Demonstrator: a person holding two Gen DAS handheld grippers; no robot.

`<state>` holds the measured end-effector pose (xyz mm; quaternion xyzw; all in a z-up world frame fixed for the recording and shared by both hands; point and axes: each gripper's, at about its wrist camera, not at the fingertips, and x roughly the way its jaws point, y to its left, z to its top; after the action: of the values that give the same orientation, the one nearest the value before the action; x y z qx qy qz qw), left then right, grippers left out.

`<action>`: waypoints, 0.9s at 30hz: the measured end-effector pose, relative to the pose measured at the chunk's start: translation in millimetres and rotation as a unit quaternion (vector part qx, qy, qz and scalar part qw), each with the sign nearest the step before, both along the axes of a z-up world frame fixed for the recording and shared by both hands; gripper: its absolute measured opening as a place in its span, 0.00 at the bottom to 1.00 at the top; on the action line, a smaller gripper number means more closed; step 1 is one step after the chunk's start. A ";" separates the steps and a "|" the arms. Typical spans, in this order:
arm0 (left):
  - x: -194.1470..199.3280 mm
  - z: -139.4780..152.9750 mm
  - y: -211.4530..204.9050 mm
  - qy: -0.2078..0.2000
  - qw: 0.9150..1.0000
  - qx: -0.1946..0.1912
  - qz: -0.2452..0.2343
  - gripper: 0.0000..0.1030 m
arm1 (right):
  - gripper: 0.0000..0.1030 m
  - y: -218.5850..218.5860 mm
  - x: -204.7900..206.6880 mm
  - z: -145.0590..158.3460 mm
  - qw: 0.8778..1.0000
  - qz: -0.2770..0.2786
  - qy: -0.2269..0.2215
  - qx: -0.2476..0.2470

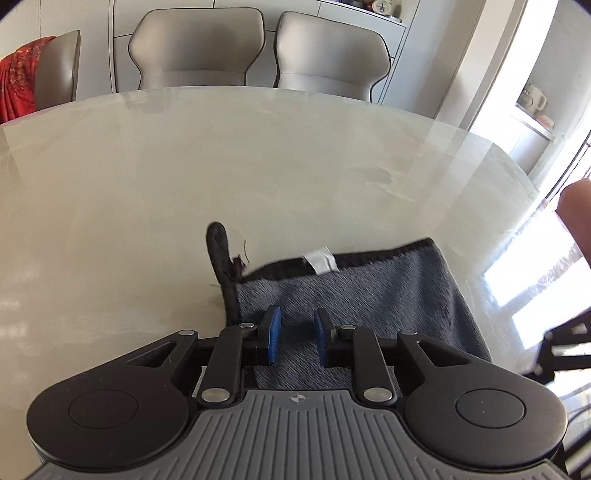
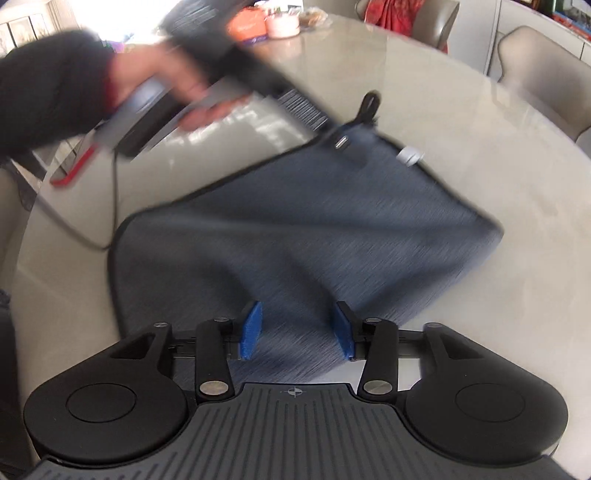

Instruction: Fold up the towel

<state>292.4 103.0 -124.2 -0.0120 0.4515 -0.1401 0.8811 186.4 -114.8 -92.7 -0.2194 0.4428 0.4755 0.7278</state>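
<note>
A grey-blue towel (image 1: 369, 291) with black edging lies spread flat on the pale glossy table (image 1: 147, 184). Its black hanging loop (image 1: 218, 251) and white label (image 1: 320, 261) sit at the far edge. My left gripper (image 1: 297, 317) hovers over the corner near the loop, its blue pads a small gap apart with nothing pinched. In the right wrist view the towel (image 2: 295, 229) fills the middle, blurred. My right gripper (image 2: 299, 314) is open wide above the towel's near part. The left gripper (image 2: 343, 138) shows at the far corner by the loop (image 2: 369, 105), held by a hand (image 2: 177, 85).
Two grey chairs (image 1: 199, 48) (image 1: 332, 55) stand behind the table, and a red cloth (image 1: 18, 85) hangs on a third. Containers (image 2: 282, 26) sit on the table's far side. A thin cable (image 2: 114, 203) trails left of the towel. Bare tabletop (image 2: 480, 184) lies to the right.
</note>
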 end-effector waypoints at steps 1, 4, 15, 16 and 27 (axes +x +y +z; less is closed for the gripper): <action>2.2 -0.6 -0.5 -0.004 1.000 0.010 -0.004 0.17 | 0.60 -1.1 -9.9 -1.6 1.000 0.004 -0.001 -0.006; 2.5 1.0 -4.3 -0.008 1.000 0.027 -0.003 0.17 | 0.62 4.1 -31.7 -2.1 0.999 0.014 -0.025 -0.032; -91.1 33.4 -38.2 -0.003 0.996 -0.057 -0.071 0.42 | 0.58 -1.3 -43.3 21.7 0.996 -0.064 0.025 0.052; -99.7 28.3 -42.9 0.012 0.995 -0.057 -0.082 0.42 | 0.58 3.6 -46.7 20.4 0.996 -0.054 0.033 0.061; -146.0 14.2 -37.1 0.038 0.997 0.029 -0.063 0.41 | 0.62 3.1 -84.3 3.6 0.993 -0.099 0.060 0.028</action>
<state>146.4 66.0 -110.0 0.0370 0.4882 -0.1816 0.8529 102.1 -111.8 -89.1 -0.1255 0.4918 0.4255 0.7492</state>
